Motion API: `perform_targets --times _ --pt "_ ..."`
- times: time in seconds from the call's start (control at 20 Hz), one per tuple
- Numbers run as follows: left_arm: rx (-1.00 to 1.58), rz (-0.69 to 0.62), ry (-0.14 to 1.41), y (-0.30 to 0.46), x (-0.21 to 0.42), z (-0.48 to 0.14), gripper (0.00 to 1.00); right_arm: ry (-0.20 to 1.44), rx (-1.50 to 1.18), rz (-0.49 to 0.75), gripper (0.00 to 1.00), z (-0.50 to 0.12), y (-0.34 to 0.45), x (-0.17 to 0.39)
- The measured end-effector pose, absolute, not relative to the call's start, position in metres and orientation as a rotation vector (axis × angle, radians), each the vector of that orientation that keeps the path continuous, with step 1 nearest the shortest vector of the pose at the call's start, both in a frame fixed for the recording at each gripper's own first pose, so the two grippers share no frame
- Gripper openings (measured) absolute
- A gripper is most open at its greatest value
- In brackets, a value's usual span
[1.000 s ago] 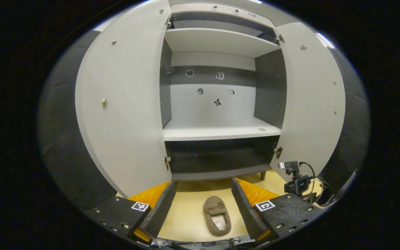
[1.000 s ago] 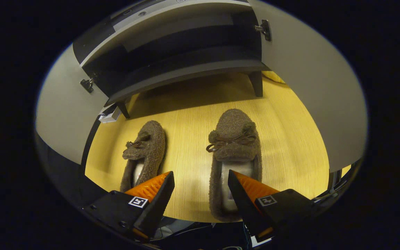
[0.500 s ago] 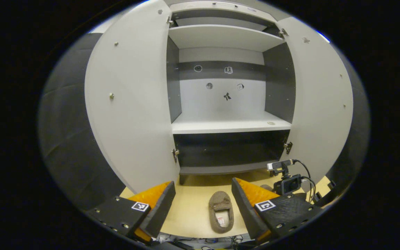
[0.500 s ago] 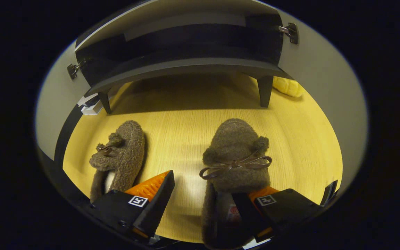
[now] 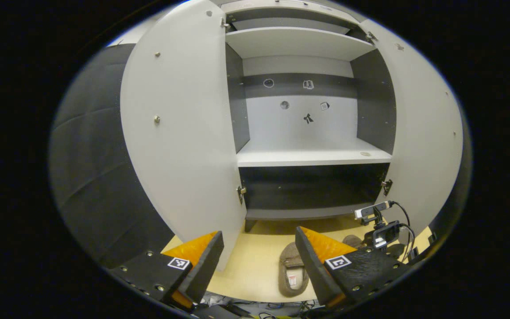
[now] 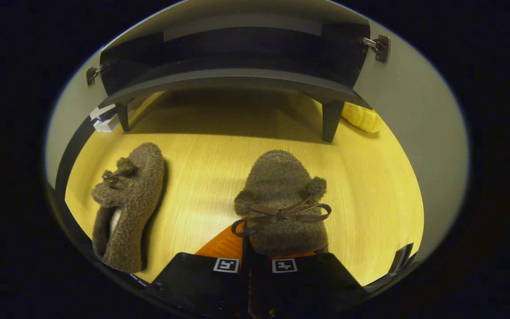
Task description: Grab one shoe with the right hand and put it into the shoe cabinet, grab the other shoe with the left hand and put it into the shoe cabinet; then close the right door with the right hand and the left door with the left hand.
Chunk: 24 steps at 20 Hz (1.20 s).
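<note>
Two brown fuzzy slippers with bows lie on the wooden floor before the open shoe cabinet (image 6: pixel 228 77). In the right gripper view my right gripper (image 6: pixel 246 241) is shut on the left side wall of the nearer slipper (image 6: pixel 281 186), with one finger hidden inside it. The other slipper (image 6: pixel 126 204) lies apart to the left. In the left gripper view my left gripper (image 5: pixel 257 259) hangs open, high above that slipper (image 5: pixel 291 270), holding nothing. The cabinet's white shelf (image 5: pixel 312 157) is bare and both doors, the left door (image 5: pixel 179 133) and the right door (image 5: pixel 423 141), stand wide open.
The cabinet stands on dark legs (image 6: pixel 330 119) above a light wooden floor (image 6: pixel 219 155). A yellow object (image 6: pixel 361 117) lies behind the right leg and a white item (image 6: pixel 102 124) by the left one. The right gripper's camera and cables (image 5: pixel 381 230) show low on the right.
My right gripper went from open to shut on the nearer slipper's side after sliding forward over it. The left gripper drifted left, so the cabinet moved right in its view.
</note>
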<state>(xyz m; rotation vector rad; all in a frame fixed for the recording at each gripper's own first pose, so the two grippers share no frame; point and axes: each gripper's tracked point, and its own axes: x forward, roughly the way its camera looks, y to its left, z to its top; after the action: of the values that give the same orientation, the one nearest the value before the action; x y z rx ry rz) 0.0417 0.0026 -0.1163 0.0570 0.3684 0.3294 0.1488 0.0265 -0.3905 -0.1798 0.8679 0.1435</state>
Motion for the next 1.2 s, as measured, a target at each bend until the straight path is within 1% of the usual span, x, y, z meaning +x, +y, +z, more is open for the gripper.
perform_targets --times 0.1,0.15,0.25,0.45,0.5,0.6,0.8,1.1,1.15,1.2 --pt "0.059 0.304 0.359 0.0 0.045 -0.116 0.94 0.862 -0.163 0.172 0.13 -0.391 0.029 0.15" --pt "0.06 0.284 0.361 -0.001 0.046 -0.117 0.99 0.867 -0.126 0.198 0.06 -0.388 0.034 0.15" --pt "0.061 0.242 0.353 -0.004 0.048 -0.116 0.94 0.857 -0.081 0.201 0.02 -0.383 0.031 0.151" --pt "0.082 0.179 0.321 -0.008 0.05 -0.114 0.94 0.839 -0.056 0.191 0.02 -0.361 0.027 0.142" --pt "0.09 0.173 0.313 -0.009 0.05 -0.113 0.99 0.832 -0.048 0.192 0.02 -0.354 0.028 0.139" --pt "0.096 0.159 0.299 -0.009 0.05 -0.114 0.99 0.821 -0.03 0.195 0.02 -0.338 0.031 0.131" --pt "0.1 0.124 0.255 -0.002 0.049 -0.11 0.99 0.79 -0.016 0.231 0.02 -0.286 0.033 0.116" --pt "0.116 0.105 0.226 0.012 0.049 -0.108 0.99 0.665 -0.081 0.284 0.02 -0.2 0.043 0.112" --pt "0.142 0.1 0.214 0.013 0.049 -0.106 0.89 0.633 -0.103 0.304 0.02 -0.185 0.044 0.114" --pt "0.163 0.094 0.207 0.014 0.049 -0.105 0.89 0.603 -0.127 0.319 0.02 -0.169 0.046 0.117"
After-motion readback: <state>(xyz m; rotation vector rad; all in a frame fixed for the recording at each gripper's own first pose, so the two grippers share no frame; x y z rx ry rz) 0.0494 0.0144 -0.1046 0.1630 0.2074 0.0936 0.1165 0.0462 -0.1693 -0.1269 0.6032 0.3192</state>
